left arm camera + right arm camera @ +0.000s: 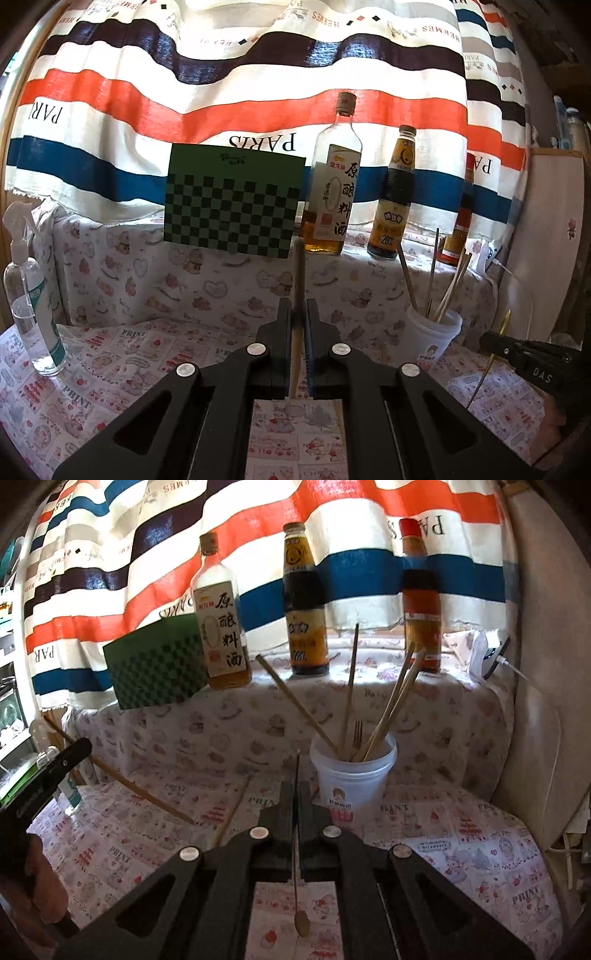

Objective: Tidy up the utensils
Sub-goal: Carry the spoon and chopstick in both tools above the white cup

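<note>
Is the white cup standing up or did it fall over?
Standing up. The white cup sits on its base on the tablecloth, mouth upward, with chopsticks and a fork leaning out of it.

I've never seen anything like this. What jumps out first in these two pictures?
Probably the black left tongs in the foreground, pinching a wooden chopstick upright. Next, the right tongs clamp a thin metal spoon, aimed toward the white cup bristling with chopsticks. Behind, three sauce bottles stand on the ledge before a striped curtain.
</note>
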Motion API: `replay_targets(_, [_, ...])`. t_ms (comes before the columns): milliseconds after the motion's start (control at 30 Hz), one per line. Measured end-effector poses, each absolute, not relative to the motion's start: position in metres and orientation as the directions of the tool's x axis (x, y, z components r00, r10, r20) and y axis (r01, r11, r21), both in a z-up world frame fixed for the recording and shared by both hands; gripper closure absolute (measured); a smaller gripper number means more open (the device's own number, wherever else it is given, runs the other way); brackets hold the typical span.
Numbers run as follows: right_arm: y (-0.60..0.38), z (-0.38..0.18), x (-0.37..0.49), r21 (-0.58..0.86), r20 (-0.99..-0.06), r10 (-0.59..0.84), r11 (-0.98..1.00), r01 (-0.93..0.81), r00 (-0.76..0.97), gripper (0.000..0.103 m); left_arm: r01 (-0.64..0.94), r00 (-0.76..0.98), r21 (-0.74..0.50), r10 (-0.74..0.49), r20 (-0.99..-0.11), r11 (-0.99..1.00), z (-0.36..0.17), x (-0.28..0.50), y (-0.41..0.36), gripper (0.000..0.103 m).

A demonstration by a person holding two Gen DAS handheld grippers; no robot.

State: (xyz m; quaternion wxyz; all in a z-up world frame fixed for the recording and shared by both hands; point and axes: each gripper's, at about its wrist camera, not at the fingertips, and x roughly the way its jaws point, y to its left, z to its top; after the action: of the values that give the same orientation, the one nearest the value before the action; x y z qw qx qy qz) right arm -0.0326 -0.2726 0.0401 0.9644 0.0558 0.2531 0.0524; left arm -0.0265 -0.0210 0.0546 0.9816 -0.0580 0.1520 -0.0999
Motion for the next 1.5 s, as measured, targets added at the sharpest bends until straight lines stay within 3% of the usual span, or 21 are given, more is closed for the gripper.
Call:
replay_targets(133, [-0.268,0.032,-0.025,0.131,-0.532,0.166,0.985,-0.113,0.831,0.102,0.150,0.949,-0.060,-0.161,-0.271,0.987,0.053,-0.028,-0.030,0.097])
replay_targets(233, [-0.267,0.033,-0.027,0.117,-0.524,0.162,0.986,-0.118,0.836,0.102,0.170,0.942,-0.098,-0.191,-0.278,0.981,0.054,-0.028,-0.027,0.098])
replay_targets(367, [-0.281,0.047,-0.028,0.202,-0.479,0.208,0.972,-0.123,0.853,0.102,0.190,0.937,-0.142,-0.222,-0.269,0.971,0.063,-0.021,-0.025,0.098])
replay_targets(600, [-0.296,0.102,-0.009,0.181,-0.392,0.166,0.978,-0.101,0.905,0.102,0.289,0.905,-0.221,-0.341,-0.255,0.932,0.112,0.002,-0.056,0.098])
replay_targets(833, [-0.326,0.130,0.019,0.261,-0.311,0.140,0.964,-0.058,0.940,0.102,0.391,0.894,-0.129,-0.409,-0.184,0.911,0.159,0.012,-0.128,0.098])
replay_targets(1000, [-0.324,0.123,0.032,0.184,-0.336,0.112,0.982,-0.052,0.935,0.102,0.429,0.878,-0.115,-0.443,-0.180,0.896,0.166,0.038,-0.168,0.098])
replay_targets(1133, [-0.351,0.118,0.033,0.283,-0.243,0.132,0.957,-0.060,0.961,0.102,0.459,0.867,-0.122,-0.474,-0.156,0.880,0.163,0.048,-0.186,0.098])
replay_targets(1267, [-0.359,0.112,0.028,0.270,-0.149,0.132,0.959,-0.088,0.980,0.102,0.455,0.866,-0.116,-0.469,-0.172,0.883,0.146,0.056,-0.197,0.098])
replay_targets(1400, [-0.357,0.090,0.049,0.279,-0.215,0.112,0.959,-0.049,0.970,0.102,0.427,0.862,-0.141,-0.449,-0.234,0.893,0.120,0.072,-0.198,0.098])
replay_targets(1500, [-0.354,0.075,0.065,0.256,-0.295,0.101,0.966,-0.024,0.950,0.101,0.449,0.807,-0.223,-0.500,-0.315,0.865,0.102,0.087,-0.189,0.098])
